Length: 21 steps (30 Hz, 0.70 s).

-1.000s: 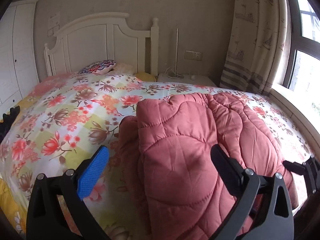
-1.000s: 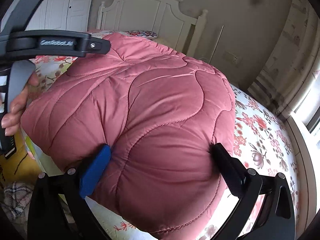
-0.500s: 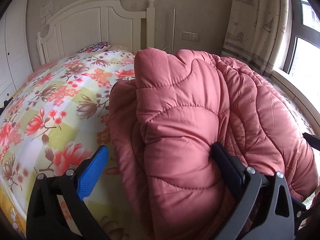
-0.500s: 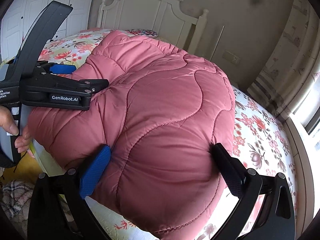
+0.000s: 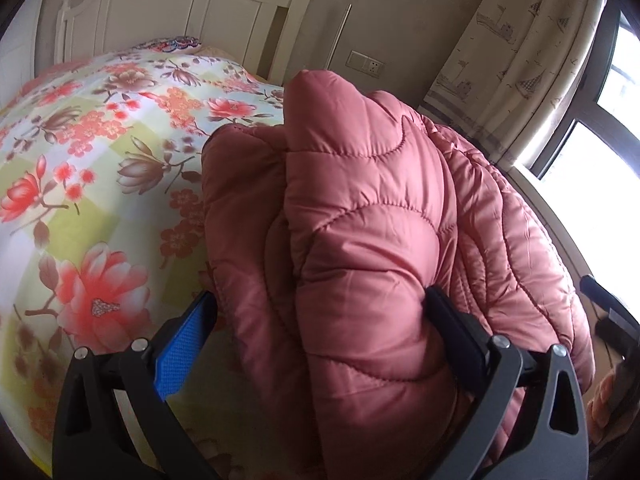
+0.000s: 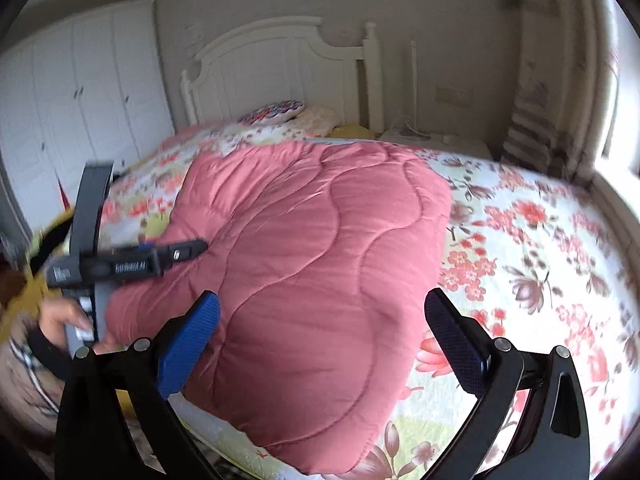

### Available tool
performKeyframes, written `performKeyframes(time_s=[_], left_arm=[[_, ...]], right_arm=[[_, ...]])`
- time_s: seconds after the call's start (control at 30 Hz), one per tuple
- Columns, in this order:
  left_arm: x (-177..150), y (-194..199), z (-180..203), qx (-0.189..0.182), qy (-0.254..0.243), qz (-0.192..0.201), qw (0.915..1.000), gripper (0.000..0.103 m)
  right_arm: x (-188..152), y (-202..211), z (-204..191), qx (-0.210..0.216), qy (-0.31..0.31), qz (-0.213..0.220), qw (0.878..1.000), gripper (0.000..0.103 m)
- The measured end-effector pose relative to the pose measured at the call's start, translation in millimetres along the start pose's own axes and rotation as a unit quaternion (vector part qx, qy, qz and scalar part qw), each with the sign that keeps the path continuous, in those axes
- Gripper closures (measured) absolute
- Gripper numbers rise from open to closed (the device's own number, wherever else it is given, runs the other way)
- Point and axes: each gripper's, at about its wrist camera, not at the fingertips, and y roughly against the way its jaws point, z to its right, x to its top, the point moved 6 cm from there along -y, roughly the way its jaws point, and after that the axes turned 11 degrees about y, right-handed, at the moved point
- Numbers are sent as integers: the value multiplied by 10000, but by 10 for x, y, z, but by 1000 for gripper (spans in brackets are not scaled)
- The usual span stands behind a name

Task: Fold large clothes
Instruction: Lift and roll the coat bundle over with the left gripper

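On the floral bedspread [image 5: 92, 184], the left claw [image 5: 316, 316] stood spread around a raised fold of the pink quilted coat [image 5: 372, 240], not pinching it. From the right claw [image 6: 320, 320], also spread, the coat [image 6: 320, 264] lay loose; the slippery bulk could spring open.
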Motion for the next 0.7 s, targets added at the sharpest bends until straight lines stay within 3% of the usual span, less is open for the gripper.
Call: performKeyframes(time_s=[0.13,0.23,0.3,0.4,0.5,0.57,0.63,0.7], left_arm=[[-12,-62,-89,-499,367,-217,9978,2],[-10,-106,-157,-918,623,-379,9931,2],[-13,-108,-159,-954,573,-402,9930,2],[-10,-116,-144,-1021,547,-460,9922,2],[35,-201,-89,-1383,529,-710,9864,3],[56,-259,-51,-1875,731,-958,9749,20],[116,-256,-22,-2013,734,-850,9731,36],[196,-206,83,-2110,606,-637,9735,51]], right_arm=[[-192,-181,474,738,-1423,-392,9863,4],[-338,-412,465,1369,-1694,-704,9735,4],[-386,-510,432,1757,-1936,-759,9622,4],[-433,-610,391,2016,-2093,-869,9529,4],[-452,-627,357,2077,-2016,-782,9540,4],[-449,-639,332,2134,-1968,-636,9548,8],[-426,-577,318,2015,-1791,-385,9622,21],[-392,-490,298,1754,-1520,-194,9725,27]])
